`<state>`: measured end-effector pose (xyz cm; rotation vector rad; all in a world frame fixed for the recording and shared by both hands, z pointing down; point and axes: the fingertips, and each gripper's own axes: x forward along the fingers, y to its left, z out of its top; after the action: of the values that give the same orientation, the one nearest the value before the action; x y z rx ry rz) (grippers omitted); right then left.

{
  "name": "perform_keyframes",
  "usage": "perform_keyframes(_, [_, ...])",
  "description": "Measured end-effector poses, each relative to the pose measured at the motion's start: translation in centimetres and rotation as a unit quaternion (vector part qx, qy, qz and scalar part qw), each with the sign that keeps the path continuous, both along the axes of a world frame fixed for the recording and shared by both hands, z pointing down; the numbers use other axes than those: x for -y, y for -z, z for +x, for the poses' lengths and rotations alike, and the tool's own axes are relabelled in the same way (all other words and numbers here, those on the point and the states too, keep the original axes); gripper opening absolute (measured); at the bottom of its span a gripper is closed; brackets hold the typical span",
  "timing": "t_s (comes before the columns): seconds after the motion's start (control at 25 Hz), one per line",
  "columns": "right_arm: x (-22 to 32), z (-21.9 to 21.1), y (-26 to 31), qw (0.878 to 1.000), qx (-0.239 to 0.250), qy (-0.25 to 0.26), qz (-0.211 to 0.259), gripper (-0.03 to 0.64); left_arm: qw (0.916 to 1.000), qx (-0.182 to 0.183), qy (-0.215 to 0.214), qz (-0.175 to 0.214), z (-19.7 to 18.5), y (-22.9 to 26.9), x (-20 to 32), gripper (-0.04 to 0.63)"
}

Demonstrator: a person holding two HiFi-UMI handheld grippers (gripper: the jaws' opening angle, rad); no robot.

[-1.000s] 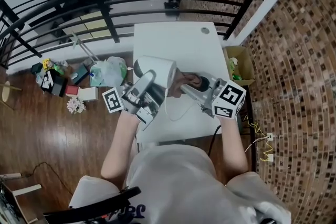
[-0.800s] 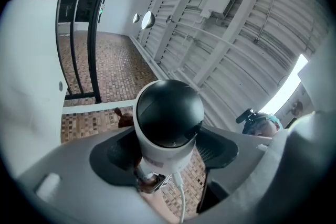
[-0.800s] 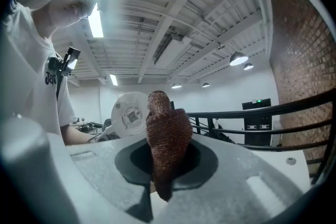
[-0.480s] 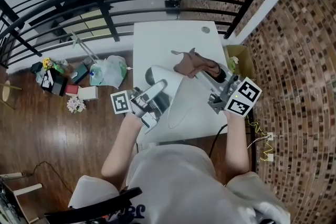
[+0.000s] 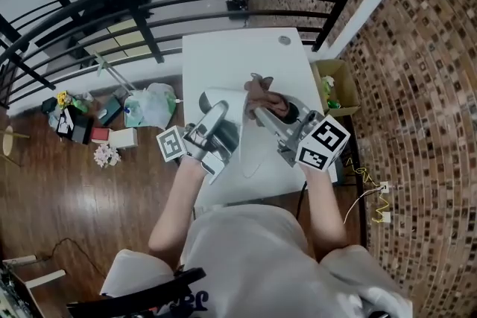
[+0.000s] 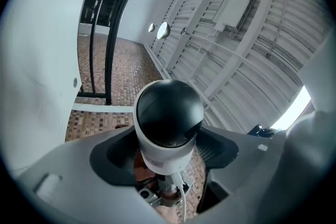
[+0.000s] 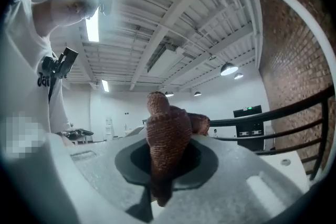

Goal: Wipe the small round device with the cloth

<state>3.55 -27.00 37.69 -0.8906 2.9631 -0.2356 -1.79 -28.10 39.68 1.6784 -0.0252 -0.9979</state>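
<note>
Dome camera (image 6: 169, 123): being clamped in the wide-set jaws of the left gripper (image 5: 214, 121), above the white worktop (image 5: 246, 56). Brown cloth (image 7: 167, 147): being pinched in the jaws of the right gripper (image 5: 262, 113), near it. Risk: camera being twisted loose, its cable (image 6: 182, 202) being snagged, under hard wiping.

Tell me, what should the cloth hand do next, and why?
Probably nudge the right gripper toward the left gripper, so the brown cloth it pinches rubs the small round device held there. They sit close together, and contact isn't clear.
</note>
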Motion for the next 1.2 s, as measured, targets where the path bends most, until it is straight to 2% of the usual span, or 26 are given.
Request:
perform_keyframes(0.16, [-1.3, -1.5, -1.5, 0.999, -0.008, 0.043, -0.022, 0.031, 0.9995, 0.011, 0.022, -0.020, -0.4, -0.8, 1.1, 0.364])
perform_keyframes(0.32, [-4.2, -2.3, -1.7, 0.993, 0.008, 0.117, -0.034, 0.031, 0.9985, 0.039, 0.037, -0.013, -0.5, -1.3, 1.4, 0.364])
perform_keyframes(0.4, [-5.0, -2.2, -1.5, 0.990, 0.013, 0.135, -0.034, 0.031, 0.9977, 0.051, 0.043, -0.012, -0.8, -1.8, 1.8, 0.364])
perform_keyframes(0.48, [-4.1, -0.8, -1.6, 0.994, 0.015, 0.103, -0.041, 0.031, 0.9973, 0.056, 0.046, -0.011, -1.1, -2.1, 2.2, 0.364])
perform_keyframes(0.56, [-1.7, 1.9, -1.9, 0.997, 0.026, 0.032, -0.061, 0.031, 0.9974, 0.053, 0.047, -0.016, -0.8, -2.2, 2.3, 0.364])
perform_keyframes(0.64, [0.6, 4.2, -2.2, 0.996, 0.040, -0.037, -0.076, 0.031, 0.9973, 0.051, 0.047, -0.026, -0.7, -2.5, 2.0, 0.364])
perform_keyframes(0.72, [2.2, 4.8, -2.4, 0.993, 0.046, -0.074, -0.081, 0.031, 0.9970, 0.053, 0.046, -0.032, -0.8, -2.9, 1.7, 0.364])
perform_keyframes(0.8, [3.0, 3.6, -2.8, 0.993, 0.040, -0.073, -0.081, 0.031, 0.9969, 0.055, 0.044, -0.035, -0.8, -3.1, 1.5, 0.364])
perform_keyframes(0.96, [2.0, -0.3, -3.4, 0.997, 0.012, -0.023, -0.070, 0.031, 0.9970, 0.055, 0.040, -0.038, -0.4, -3.3, 1.5, 0.364])
perform_keyframes(1.08, [1.0, -1.2, -3.6, 0.997, 0.018, -0.009, -0.075, 0.031, 0.9964, 0.051, 0.048, -0.047, -0.6, -3.4, 1.6, 0.364])
perform_keyframes(1.2, [0.1, -1.6, -4.1, 0.995, 0.030, -0.005, -0.092, 0.031, 0.9950, 0.065, 0.059, -0.049, -0.9, -3.6, 1.5, 0.364])
